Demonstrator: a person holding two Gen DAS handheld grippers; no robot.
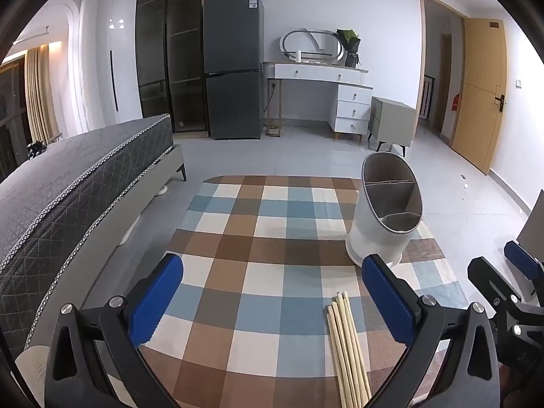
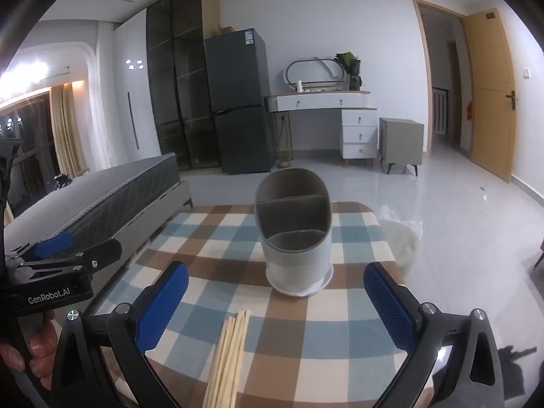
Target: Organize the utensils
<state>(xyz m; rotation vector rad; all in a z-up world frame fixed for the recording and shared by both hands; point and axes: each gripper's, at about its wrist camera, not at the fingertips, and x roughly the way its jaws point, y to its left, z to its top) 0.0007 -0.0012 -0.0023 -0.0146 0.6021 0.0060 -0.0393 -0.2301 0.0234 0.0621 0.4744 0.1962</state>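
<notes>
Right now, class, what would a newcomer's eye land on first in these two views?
Probably the white utensil holder, standing upright with empty grey compartments towards the far end of the checked tablecloth. Next, the bundle of pale chopsticks lying at the near edge, between the open blue pads of the right tool.

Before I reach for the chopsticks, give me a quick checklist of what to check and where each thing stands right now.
1. Right gripper open wide enough: ok, its fingers stand far apart.
2. Left gripper open and empty: ok.
3. Chopsticks reachable: ok, bundled flat on the checkered tablecloth, tips between the right fingers.
4. Utensil holder upright: ok, standing beyond the chopsticks.
5. Holder compartments free: ok for the parts visible; the bottoms are hidden.
6. Near ends of the chopsticks: cannot tell, they run out of both views.
</notes>
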